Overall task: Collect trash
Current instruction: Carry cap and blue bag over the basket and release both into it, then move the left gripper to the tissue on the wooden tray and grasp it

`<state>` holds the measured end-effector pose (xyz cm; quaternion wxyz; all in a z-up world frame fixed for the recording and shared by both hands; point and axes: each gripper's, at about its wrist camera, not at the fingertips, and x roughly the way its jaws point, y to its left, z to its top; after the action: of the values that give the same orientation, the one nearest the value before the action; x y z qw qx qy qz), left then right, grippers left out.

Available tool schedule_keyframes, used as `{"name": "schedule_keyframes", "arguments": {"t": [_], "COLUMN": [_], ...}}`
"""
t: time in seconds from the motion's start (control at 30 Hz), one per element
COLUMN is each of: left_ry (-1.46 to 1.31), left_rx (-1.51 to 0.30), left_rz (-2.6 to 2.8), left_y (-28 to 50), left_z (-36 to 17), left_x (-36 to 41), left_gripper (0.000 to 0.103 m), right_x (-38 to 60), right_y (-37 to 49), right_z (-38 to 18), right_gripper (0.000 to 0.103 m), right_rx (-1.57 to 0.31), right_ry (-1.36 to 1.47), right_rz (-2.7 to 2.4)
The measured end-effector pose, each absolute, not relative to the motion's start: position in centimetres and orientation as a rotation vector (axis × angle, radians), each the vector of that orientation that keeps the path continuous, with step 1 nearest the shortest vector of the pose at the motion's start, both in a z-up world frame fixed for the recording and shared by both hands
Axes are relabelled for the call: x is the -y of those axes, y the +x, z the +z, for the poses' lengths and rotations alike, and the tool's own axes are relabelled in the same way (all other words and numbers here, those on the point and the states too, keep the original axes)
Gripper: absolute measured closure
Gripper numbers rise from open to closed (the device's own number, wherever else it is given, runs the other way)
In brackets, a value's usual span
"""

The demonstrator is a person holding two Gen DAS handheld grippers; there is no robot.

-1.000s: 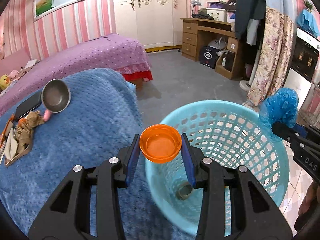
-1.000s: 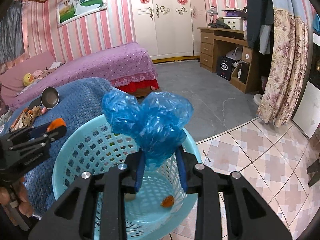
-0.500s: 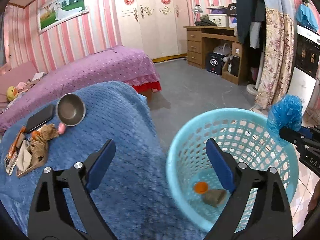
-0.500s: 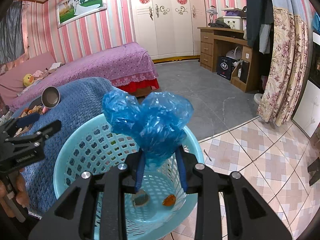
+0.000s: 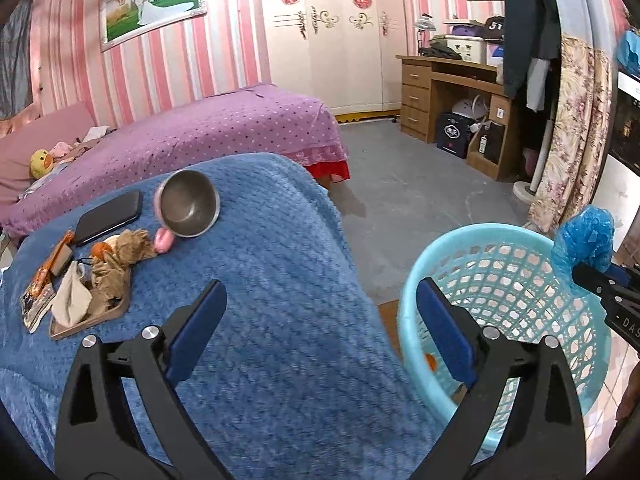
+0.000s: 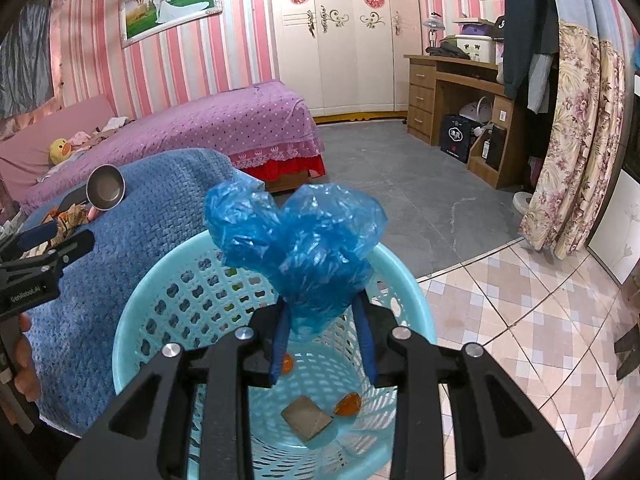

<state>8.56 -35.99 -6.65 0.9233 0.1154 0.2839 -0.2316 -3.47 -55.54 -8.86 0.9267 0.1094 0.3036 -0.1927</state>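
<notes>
A light-blue plastic basket (image 5: pixel 480 232) (image 6: pixel 132 320) stands on the floor beside the blue blanket (image 5: pixel 260 280). On its bottom lie orange pieces (image 6: pixel 347 403) and a brown scrap (image 6: pixel 306 423). My right gripper (image 6: pixel 322 308) hangs over the basket with a crumpled blue plastic bag (image 6: pixel 296 240) (image 5: pixel 584 240) between its pads; its jaws are starting to open. My left gripper (image 5: pixel 320 296) is over the blanket's edge, jaws opening wide with nothing between them. Crumpled brown paper (image 5: pixel 120 252) and wrappers (image 5: pixel 44 280) lie on the blanket at the left.
A steel bowl (image 5: pixel 190 208), a black phone (image 5: pixel 108 218) and a small pink object (image 5: pixel 164 240) sit by the trash pile. A purple bed (image 5: pixel 220 132) lies behind, a wooden desk (image 5: pixel 452 92) and a floral curtain (image 5: pixel 572 128) to the right.
My left gripper opened and let go of an orange lid, which now lies in the basket; the gripper then swung left over the blanket. The right gripper stayed over the basket with the bag.
</notes>
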Motion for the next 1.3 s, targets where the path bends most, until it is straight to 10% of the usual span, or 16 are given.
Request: {"name": "schedule_keyframes", "arguments": {"t": [0.17, 0.4, 1.3], "left_ry": [0.222, 0.209, 0.081], "left_rx": [-0.575, -0.545, -0.57], "left_rz": [-0.45, -0.388, -0.068], "left_y": [8.9, 9.1, 13.6], "left_z": [-6.2, -5.3, -4.5], "left_x": [33.9, 28.9, 3.9], "left_gripper": [0.01, 0.006, 0.005], "right_x": [55.2, 53.9, 36.9], "right_y": [-3.3, -3.4, 7.5], "right_z": [-8.7, -7.7, -6.1], "right_gripper": [0.035, 0.014, 0.012], "right_rx": [-0.627, -0.601, -0.593], "right_ry": [0.231, 0.234, 0.177], "right_rz": [-0.4, -0.396, -0.115]}}
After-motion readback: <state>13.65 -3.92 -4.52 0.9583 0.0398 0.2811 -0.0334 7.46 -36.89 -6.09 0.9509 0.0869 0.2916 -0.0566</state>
